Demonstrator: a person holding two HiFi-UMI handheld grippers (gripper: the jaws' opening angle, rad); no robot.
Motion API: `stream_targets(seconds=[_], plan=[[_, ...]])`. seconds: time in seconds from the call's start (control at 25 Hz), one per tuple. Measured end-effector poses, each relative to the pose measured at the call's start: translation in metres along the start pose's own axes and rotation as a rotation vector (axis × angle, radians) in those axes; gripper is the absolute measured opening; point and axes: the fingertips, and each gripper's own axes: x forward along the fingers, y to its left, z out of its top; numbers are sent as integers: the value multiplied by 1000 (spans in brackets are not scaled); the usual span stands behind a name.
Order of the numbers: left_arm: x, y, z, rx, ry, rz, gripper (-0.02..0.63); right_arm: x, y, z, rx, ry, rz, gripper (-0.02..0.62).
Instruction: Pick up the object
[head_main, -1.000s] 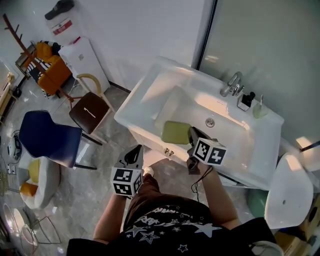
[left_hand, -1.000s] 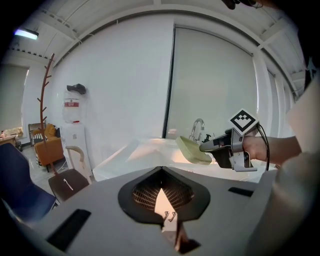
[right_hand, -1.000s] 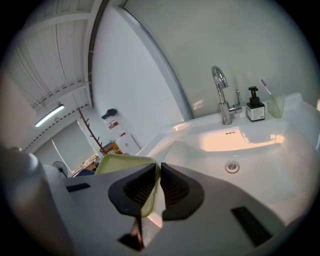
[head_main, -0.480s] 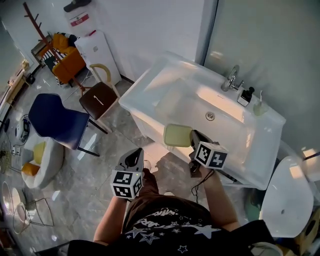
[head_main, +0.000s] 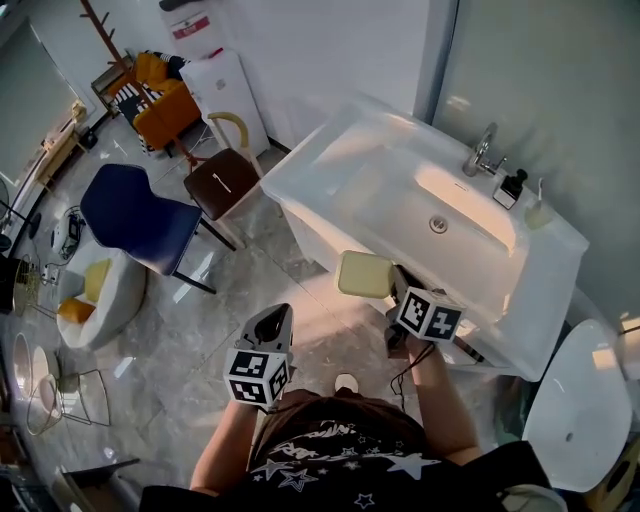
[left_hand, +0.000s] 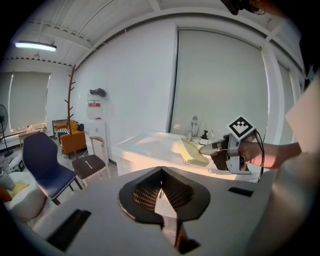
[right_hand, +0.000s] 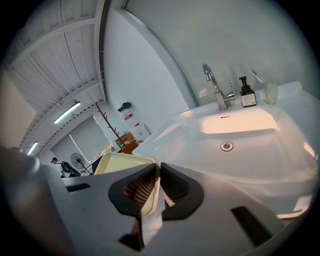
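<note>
Grey-bodied L gripper (head_main: 270, 322): idle in this step, jaws together w/ nothing between them. It is held low in front of the torso, elbow bent, nose pointing fwd over the marble floor (head_main: 200, 330). Centre: the pale yellow-green tray (head_main: 365, 273), the task's thing, is in the air, approx. level. It sits just off the front edge of the white sink (head_main: 300, 175), over the floor, and touches nothing but the gripper holding it. R gripper (head_main: 397, 288): jaws pinched on the tray's near rim, the rim wall sandwiched between the pads. Pick-up therefore looks achieved; the step in hand is judged to be the lift/carry clear of the sink. The next move calls for a firm, constant pinch and a level wrist. The tray hangs from one edge only, so it could pivot or slip, and it needs clearance from the sink front. Pose: R forearm reaches fwd from the body, nose aimed toward the sink and slightly left, marker cube uppermost. Far right: the tap (head_main: 483, 150) on the back ledge is well apart.
</note>
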Motion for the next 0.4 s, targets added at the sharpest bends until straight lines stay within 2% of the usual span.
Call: stream_targets(seconds=[0.4], plan=[[-28,22,-22,-31,1,47,17,11,28,-22,-35,36,37,32]])
